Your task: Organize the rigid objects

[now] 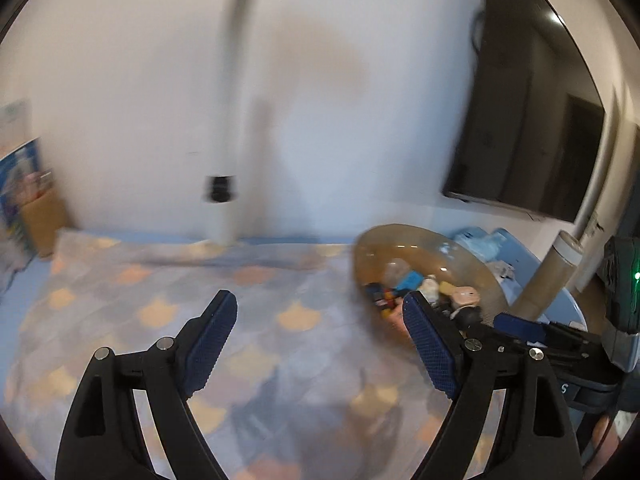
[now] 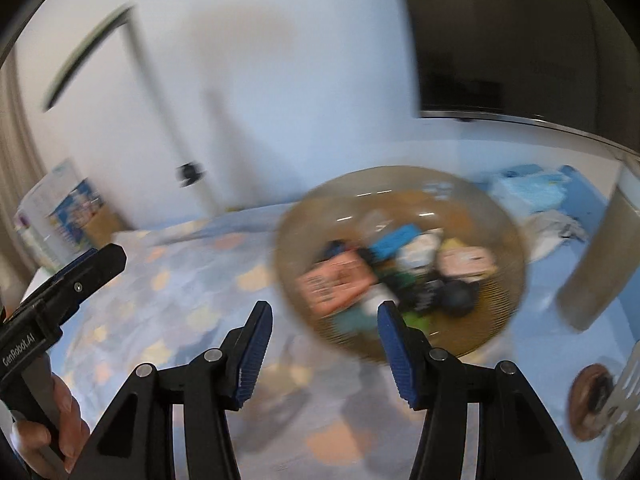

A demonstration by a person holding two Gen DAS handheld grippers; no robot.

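Patterned blue cloth (image 2: 168,280), brown see-through bowl (image 2: 504,236) of blurred toys (image 2: 340,284) (both tools (image 1: 320,312) (image 2: 326,320) wide, empty).

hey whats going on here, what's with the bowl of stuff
A person holds a gripper in each hand over a patterned cloth. Both the left gripper and the right gripper are open and empty. A clear brown bowl on the cloth holds a pile of small toys and blocks, among them a blue block and an orange box. The frames are blurred, so finer detail is hard to tell.
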